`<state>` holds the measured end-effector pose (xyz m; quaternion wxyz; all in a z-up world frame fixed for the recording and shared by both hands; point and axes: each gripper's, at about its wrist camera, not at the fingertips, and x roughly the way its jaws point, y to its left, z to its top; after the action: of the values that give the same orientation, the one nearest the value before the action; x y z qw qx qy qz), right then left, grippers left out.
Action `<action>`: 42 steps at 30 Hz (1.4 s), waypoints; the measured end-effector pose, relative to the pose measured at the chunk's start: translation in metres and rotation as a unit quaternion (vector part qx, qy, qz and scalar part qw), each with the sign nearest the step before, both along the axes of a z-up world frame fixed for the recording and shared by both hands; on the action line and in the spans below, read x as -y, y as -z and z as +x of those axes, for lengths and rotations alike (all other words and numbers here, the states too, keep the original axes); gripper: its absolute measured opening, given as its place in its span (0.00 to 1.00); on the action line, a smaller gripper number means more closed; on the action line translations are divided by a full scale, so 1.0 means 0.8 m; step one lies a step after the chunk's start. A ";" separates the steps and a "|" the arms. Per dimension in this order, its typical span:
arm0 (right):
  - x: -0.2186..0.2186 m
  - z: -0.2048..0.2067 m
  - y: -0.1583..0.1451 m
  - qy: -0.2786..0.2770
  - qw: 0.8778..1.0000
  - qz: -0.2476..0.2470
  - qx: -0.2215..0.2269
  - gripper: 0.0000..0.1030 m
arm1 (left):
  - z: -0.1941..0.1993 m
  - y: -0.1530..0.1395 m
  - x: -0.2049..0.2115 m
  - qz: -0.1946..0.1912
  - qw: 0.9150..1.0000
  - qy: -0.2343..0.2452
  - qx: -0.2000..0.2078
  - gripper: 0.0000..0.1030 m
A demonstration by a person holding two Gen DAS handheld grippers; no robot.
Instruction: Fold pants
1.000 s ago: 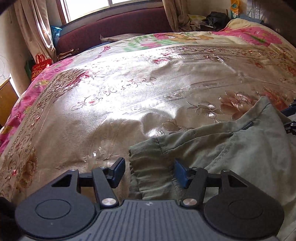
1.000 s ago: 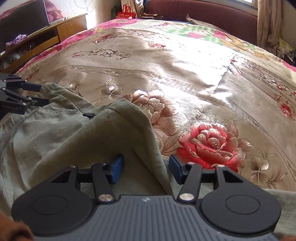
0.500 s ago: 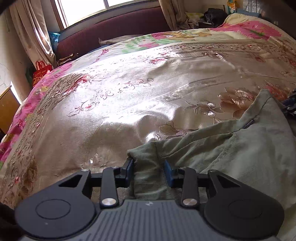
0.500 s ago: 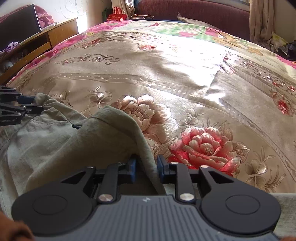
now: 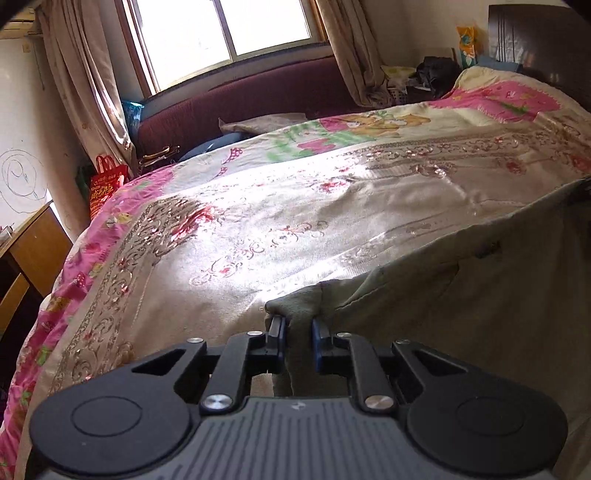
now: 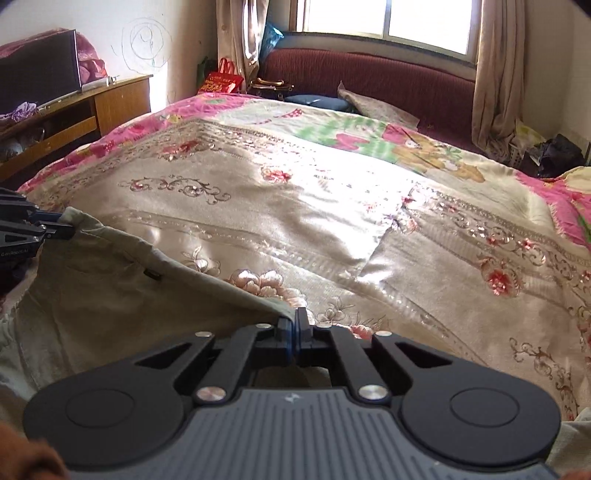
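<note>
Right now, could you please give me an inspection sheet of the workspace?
Surface: bed under a shiny floral bedspread, sunlit, mildly rumpled.
Job's things: olive pants lifted at one edge, which runs taut between both tools, the rest draping down.
Clutter: nothing seen on the bedspread besides the pants.
Grippers: left tool pinches a bunched corner of the pants; right tool is shut on the opposite end of that edge.
Cables: nothing seen.
Surroundings: maroon sofa under the window, curtains, red bag, wooden cabinet, a dark heap of items in the corner.
</note>
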<state>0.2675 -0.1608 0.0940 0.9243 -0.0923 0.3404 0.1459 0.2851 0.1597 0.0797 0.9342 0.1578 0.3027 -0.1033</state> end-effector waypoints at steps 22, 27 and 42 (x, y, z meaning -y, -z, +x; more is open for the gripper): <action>-0.054 -0.294 0.094 -0.112 0.980 -0.094 -0.138 0.13 | -0.235 0.061 -0.028 -0.081 0.994 0.014 -0.069 0.24; -0.052 -0.298 0.096 -0.107 0.982 -0.084 -0.134 0.14 | -0.223 0.055 -0.020 -0.088 0.994 0.016 -0.064 0.28; -0.021 -0.284 0.100 -0.076 0.984 0.008 -0.161 0.30 | -0.073 0.039 0.037 -0.061 0.989 0.113 -0.072 0.63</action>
<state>0.0402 -0.1438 0.0138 0.8441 -0.0859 0.4759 0.2317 0.2271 0.1299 0.0483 0.9002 0.1256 0.3426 -0.2377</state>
